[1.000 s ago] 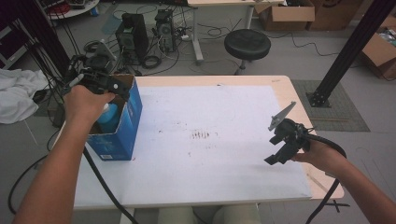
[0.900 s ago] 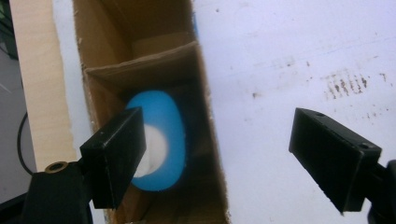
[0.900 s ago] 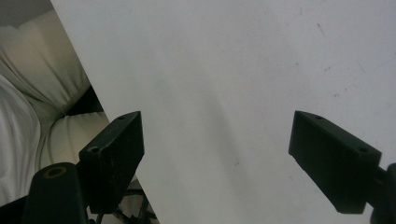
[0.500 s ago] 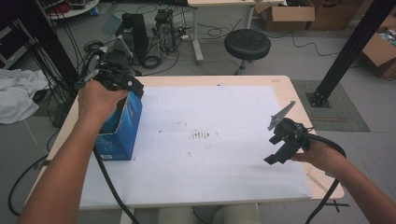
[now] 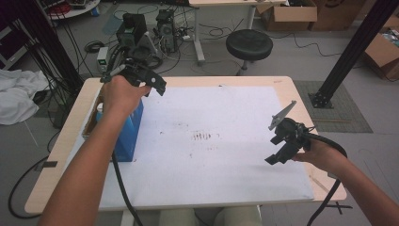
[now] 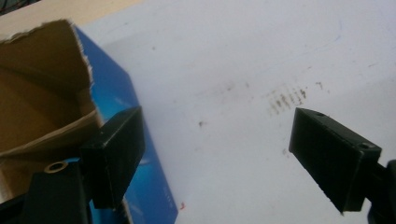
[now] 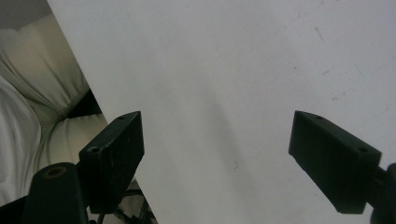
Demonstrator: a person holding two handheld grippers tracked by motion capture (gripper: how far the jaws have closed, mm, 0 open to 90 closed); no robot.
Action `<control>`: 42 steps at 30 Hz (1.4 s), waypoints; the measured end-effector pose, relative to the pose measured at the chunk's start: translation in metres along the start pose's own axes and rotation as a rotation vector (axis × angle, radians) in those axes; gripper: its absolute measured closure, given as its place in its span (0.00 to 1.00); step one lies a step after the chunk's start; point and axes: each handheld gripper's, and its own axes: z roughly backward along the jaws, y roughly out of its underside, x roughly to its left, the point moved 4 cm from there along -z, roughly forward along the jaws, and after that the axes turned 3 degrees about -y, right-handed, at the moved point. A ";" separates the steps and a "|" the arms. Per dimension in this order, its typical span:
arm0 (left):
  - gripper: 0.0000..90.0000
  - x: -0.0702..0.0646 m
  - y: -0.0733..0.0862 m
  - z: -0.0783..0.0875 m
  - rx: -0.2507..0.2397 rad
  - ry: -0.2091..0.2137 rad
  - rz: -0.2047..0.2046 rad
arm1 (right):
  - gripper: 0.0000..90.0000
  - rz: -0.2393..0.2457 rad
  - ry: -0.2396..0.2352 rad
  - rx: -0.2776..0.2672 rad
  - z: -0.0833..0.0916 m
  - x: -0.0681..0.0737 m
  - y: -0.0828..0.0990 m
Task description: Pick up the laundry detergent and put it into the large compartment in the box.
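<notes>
An open blue cardboard box (image 5: 128, 136) stands on the left part of the white sheet (image 5: 226, 155); something pale blue shows inside it. My left gripper (image 5: 146, 77) hangs above the box's far end, open, with nothing between the jaws. In the left gripper view my left gripper (image 6: 215, 126) looks down on the box's blue side (image 6: 116, 93), its torn brown flap and the smudged sheet. At the table's right, my right gripper (image 5: 277, 148) is held low over the sheet, open and empty. In the right gripper view that gripper (image 7: 215, 126) faces bare sheet (image 7: 224, 70) near the table's front edge.
The wooden table (image 5: 56, 155) has its rim bare around the sheet. Behind it on the floor stand a black stool (image 5: 249, 44), computer cases (image 5: 131, 26) with cables, and cardboard boxes (image 5: 287, 14). A black frame post (image 5: 350, 52) leans at the right. A white cloth (image 5: 14, 99) lies at left.
My left gripper has lifted up from the box's opening and moved toward the far side of the table. The right gripper has stayed in place.
</notes>
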 end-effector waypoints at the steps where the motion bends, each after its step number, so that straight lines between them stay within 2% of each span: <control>1: 0.22 -0.003 -0.002 -0.002 0.004 0.002 -0.006 | 0.20 -0.001 0.000 -0.001 0.000 0.000 0.000; 4: 0.22 -0.010 -0.009 -0.009 0.009 0.013 -0.015 | 0.20 0.003 0.000 0.001 0.001 -0.001 -0.002; 13: 0.22 -0.030 -0.025 -0.031 0.022 0.044 -0.009 | 0.20 0.001 -0.002 0.008 0.001 -0.001 -0.006; 23: 0.22 -0.039 -0.029 -0.044 0.034 0.055 -0.015 | 0.20 0.011 -0.002 0.004 0.001 -0.003 -0.010; 42: 0.23 -0.040 -0.027 -0.053 0.033 0.072 -0.007 | 0.20 0.010 -0.007 0.001 0.000 -0.003 -0.012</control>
